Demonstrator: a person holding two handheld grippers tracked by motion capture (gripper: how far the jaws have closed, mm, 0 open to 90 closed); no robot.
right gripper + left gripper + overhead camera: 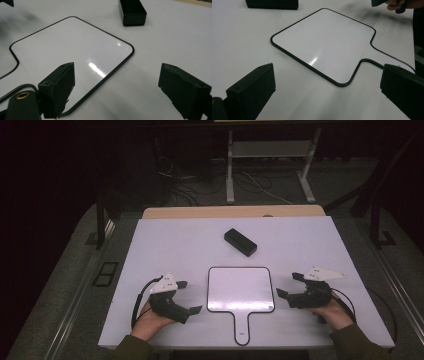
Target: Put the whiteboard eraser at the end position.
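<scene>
A small white board [240, 290] with a thin black rim and a short handle lies flat at the table's front middle, handle toward the person. Behind it lies a black oblong block [240, 242], set at an angle. My left gripper [189, 296] rests left of the board, open, with nothing between its jaws. My right gripper [289, 285] sits right of the board, also open and empty. From the left gripper [328, 72] I look across the board [324, 42] to the block [272, 3]. Beyond the right gripper [117, 70] lie the board's corner [67, 45] and the block [132, 11].
The white table top [150, 250] ends in a wooden strip [232, 212] at the far edge. Behind it stand a metal frame [270, 165] and loose cables on the floor. The other hand [397, 5] shows at the top right of the left gripper view.
</scene>
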